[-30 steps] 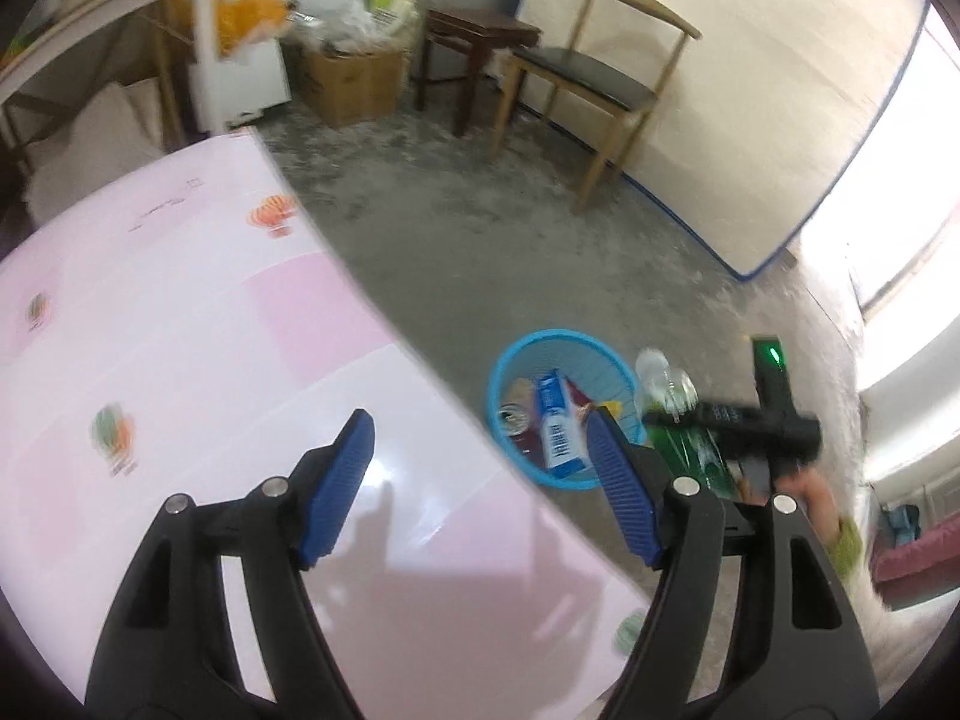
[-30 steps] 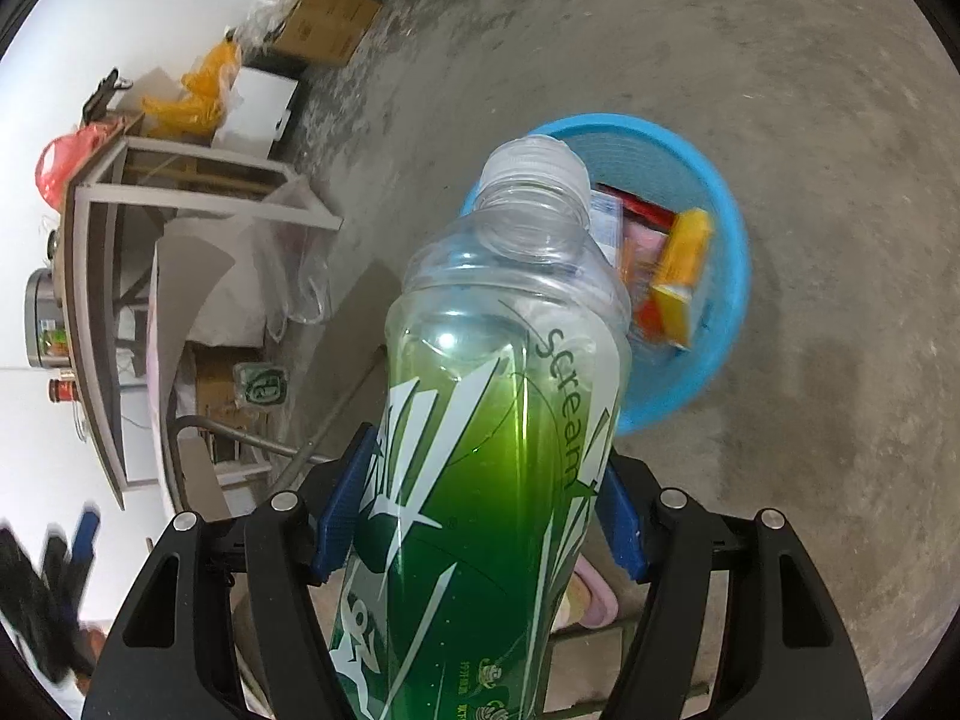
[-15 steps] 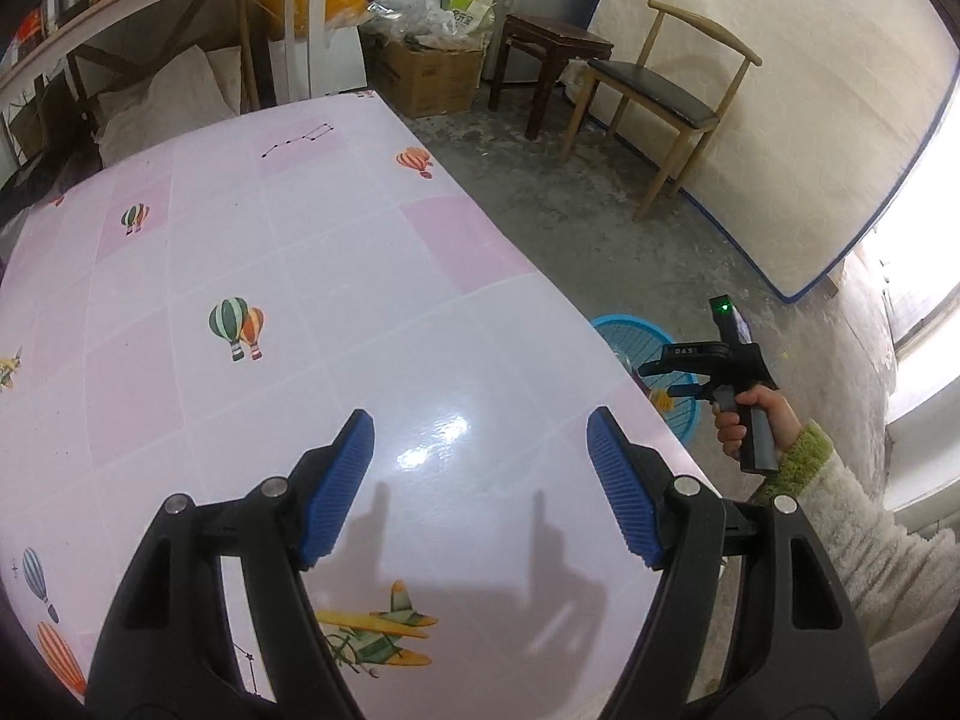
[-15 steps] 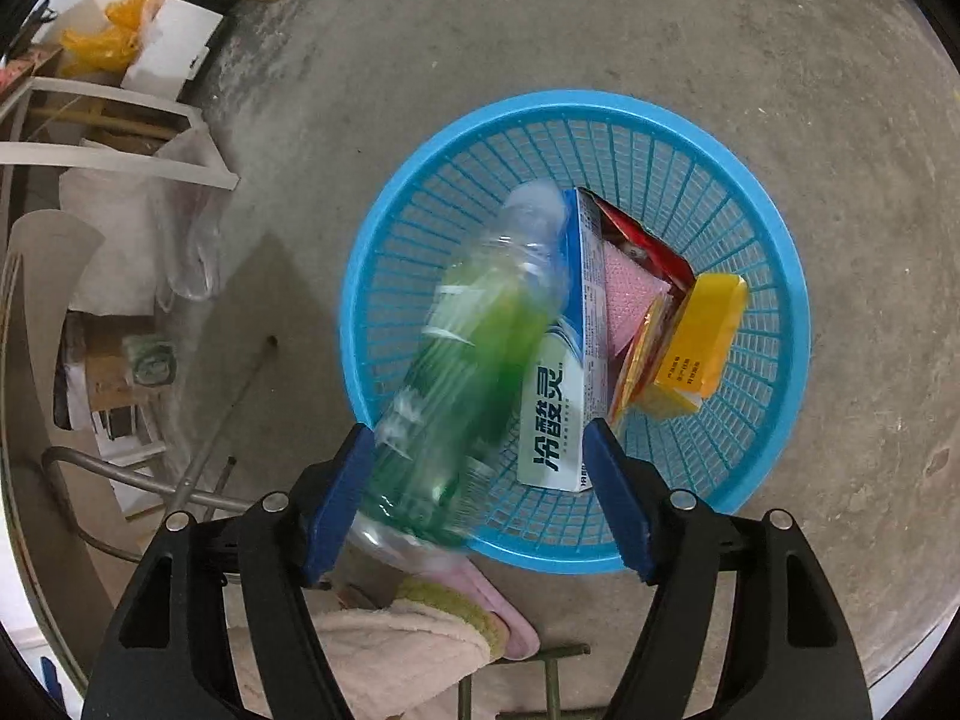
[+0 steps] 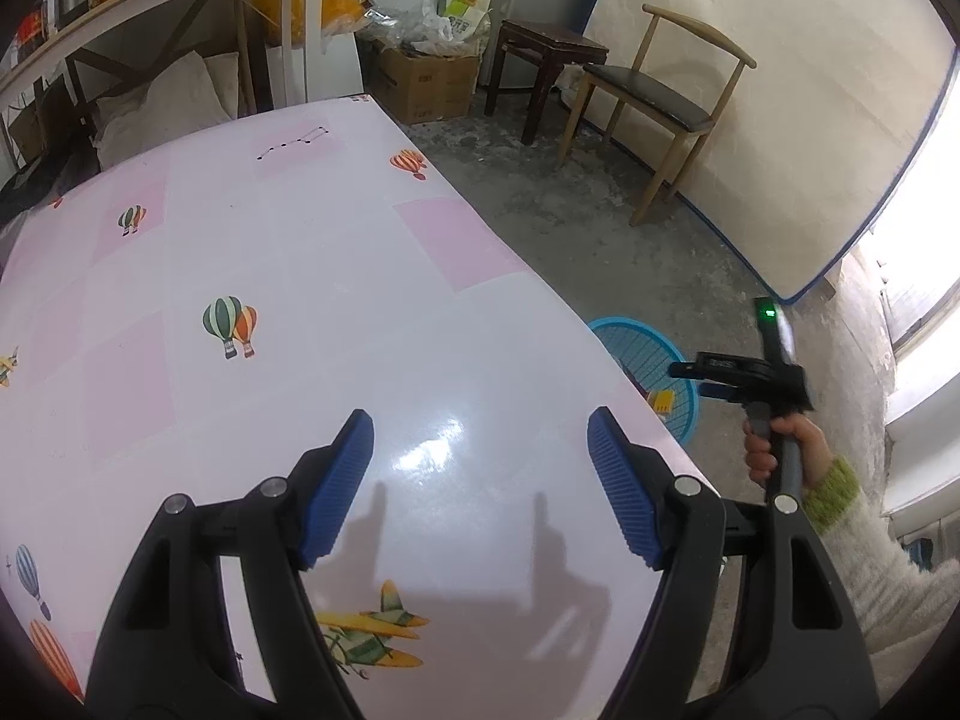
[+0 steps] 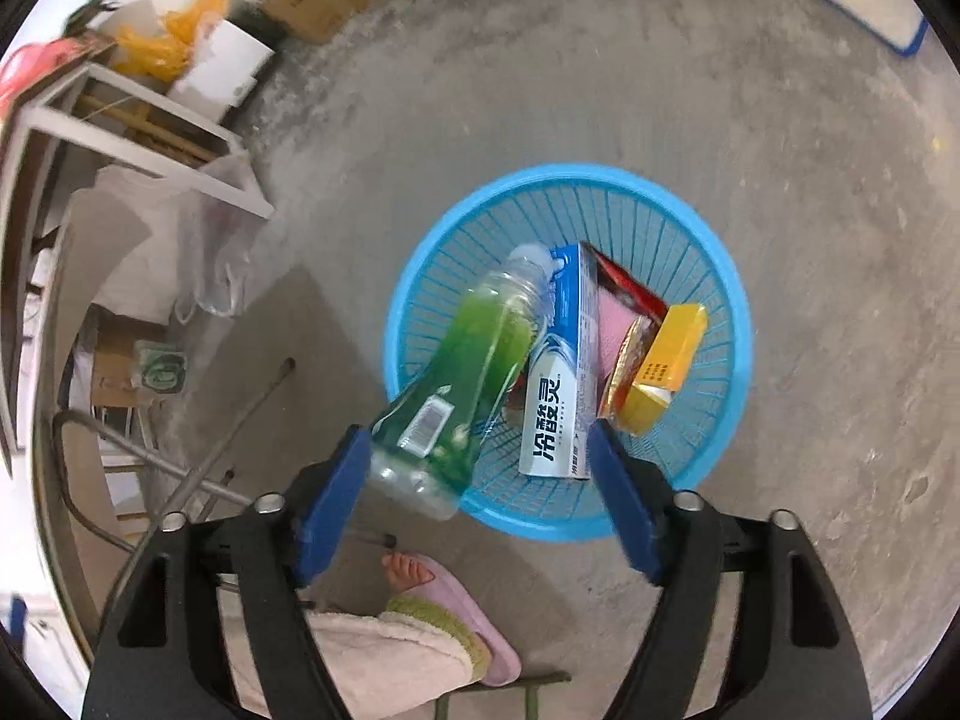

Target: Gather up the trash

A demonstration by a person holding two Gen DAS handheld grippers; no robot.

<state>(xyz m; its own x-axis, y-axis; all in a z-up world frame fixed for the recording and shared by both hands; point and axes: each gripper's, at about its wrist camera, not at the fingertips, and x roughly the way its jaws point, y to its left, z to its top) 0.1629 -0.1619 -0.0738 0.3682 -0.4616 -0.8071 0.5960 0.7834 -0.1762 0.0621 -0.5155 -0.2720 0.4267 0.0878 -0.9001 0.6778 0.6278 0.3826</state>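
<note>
A clear bottle of green drink (image 6: pixel 480 354) lies slanted in the blue mesh basket (image 6: pixel 570 173), its base sticking out over the near rim. My right gripper (image 6: pixel 480 438) hovers just above with its jaws opening; the pads do not press on the bottle. A white-blue carton (image 6: pixel 555 390), a yellow box (image 6: pixel 660 366) and a red-pink packet (image 6: pixel 618 324) also lie in the basket. My left gripper (image 5: pixel 480 426) hangs over the pink table (image 5: pixel 300 276), jaws opening a little wider, nothing between them. In the left wrist view a hand (image 5: pixel 780 444) holds the right gripper above the basket (image 5: pixel 624 336).
The basket stands on the concrete floor by the table's right edge. A slippered foot (image 6: pixel 462 600) is close to its near side. A wooden chair (image 5: pixel 660 90), a dark stool (image 5: pixel 546 54) and a cardboard box (image 5: pixel 426 84) stand at the back. A white shelf frame (image 6: pixel 150 114) stands at the left.
My right gripper opened and let go of the bottle, which dropped into the basket. The left gripper swung from over the table's edge to over the tabletop.
</note>
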